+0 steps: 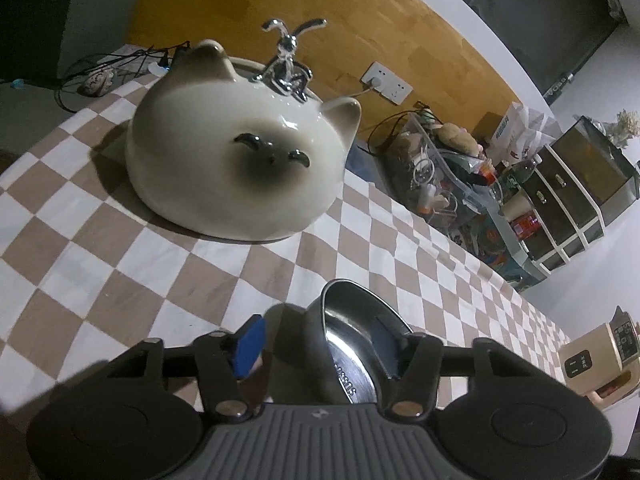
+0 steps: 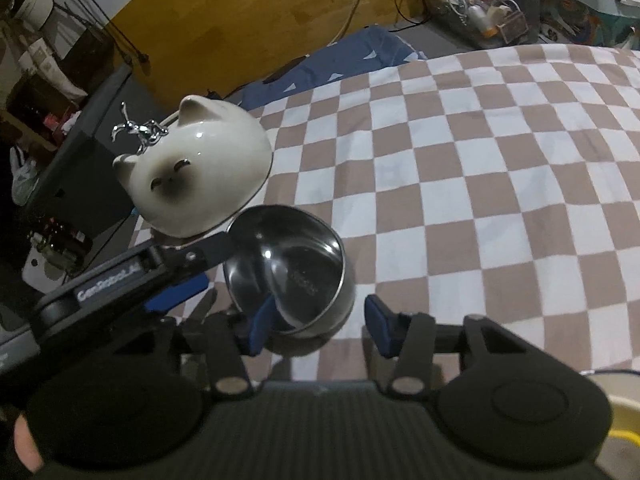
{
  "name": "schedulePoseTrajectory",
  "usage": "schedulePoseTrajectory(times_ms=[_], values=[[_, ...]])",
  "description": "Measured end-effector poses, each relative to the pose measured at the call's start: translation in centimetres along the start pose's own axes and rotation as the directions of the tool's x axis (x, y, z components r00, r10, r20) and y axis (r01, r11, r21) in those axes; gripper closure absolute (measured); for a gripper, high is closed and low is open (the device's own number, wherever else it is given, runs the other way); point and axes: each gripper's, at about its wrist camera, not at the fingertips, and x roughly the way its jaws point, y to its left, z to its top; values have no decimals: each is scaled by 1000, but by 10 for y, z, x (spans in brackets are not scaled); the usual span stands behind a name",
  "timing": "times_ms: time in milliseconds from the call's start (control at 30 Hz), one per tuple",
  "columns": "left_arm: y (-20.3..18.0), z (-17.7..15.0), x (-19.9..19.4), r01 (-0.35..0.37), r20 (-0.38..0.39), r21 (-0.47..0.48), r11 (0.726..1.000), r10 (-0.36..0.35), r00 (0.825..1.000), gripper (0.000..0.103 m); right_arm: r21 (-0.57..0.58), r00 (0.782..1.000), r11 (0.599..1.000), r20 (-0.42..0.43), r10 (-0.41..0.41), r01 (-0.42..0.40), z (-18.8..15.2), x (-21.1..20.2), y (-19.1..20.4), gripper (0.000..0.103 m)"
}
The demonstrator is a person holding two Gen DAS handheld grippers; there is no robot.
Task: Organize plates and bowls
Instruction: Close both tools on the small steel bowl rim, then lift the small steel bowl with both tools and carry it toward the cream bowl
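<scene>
Two-handed: straddled rim of steel bowl [image 2: 296, 264] on checked bedspread [image 2: 480, 200] with left gripper [image 1: 316, 344] and right gripper [image 2: 320, 324], both half-wide, unclamped; needed even squeeze, clear of cat bowl [image 2: 200, 176] at eleven o'clock.

Steel bowl [image 2: 298, 270] upright by upturned cat bowl [image 1: 236, 160]

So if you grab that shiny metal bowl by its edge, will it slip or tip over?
Probably a bit slippery: the steel bowl looks polished and mirror-smooth. It seems thin-walled, so likely light and stiff. The right gripper straddles its near rim, the left gripper another part of the rim; lifted by one edge it may tilt. On the soft checkered cloth it could rock.
</scene>
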Motion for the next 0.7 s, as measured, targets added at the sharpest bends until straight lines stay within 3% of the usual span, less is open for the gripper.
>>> schedulePoseTrajectory(times_ms=[167,500,700], values=[[2,-2,6,2,-12,-3,1000,-2,1000,51,-30,1000,1000,-20,-10,9,1,8,-2,77],[4,-6,5,25,-34,-1,1000,-25,999,62,-8,998,999,23,-50,50,21,6,-24,83],[5,-12,0,33,-49,-6,999,-33,998,75,-39,998,997,17,-62,62,18,5,-20,84]])
